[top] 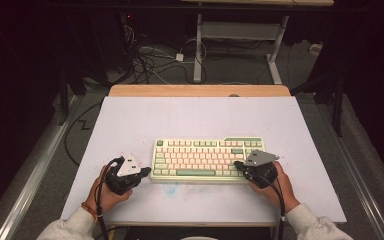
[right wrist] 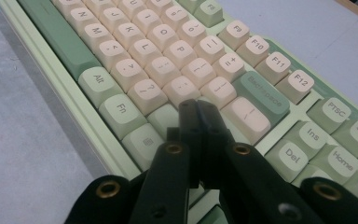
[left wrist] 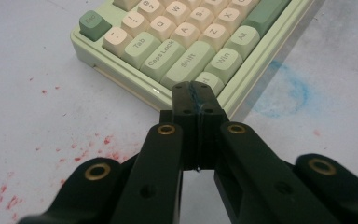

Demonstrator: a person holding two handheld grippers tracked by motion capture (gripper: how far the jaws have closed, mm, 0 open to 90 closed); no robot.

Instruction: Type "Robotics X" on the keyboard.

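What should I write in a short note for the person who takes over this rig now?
Left gripper: jaws shut, empty, tips at the front left corner of the keyboard.
Right gripper: jaws shut, empty, tips over the keys at its right end.
Keyboard lies flat on the white table.
Done: both grippers are in position at the keyboard.
Left: the key work itself; whether a key is pressed I cannot tell.

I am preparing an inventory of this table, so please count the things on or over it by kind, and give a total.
Keyboard: 1
Grippers, both shut and empty: 2, the left gripper at the keyboard's left end and the right gripper at its right end
Total: 3
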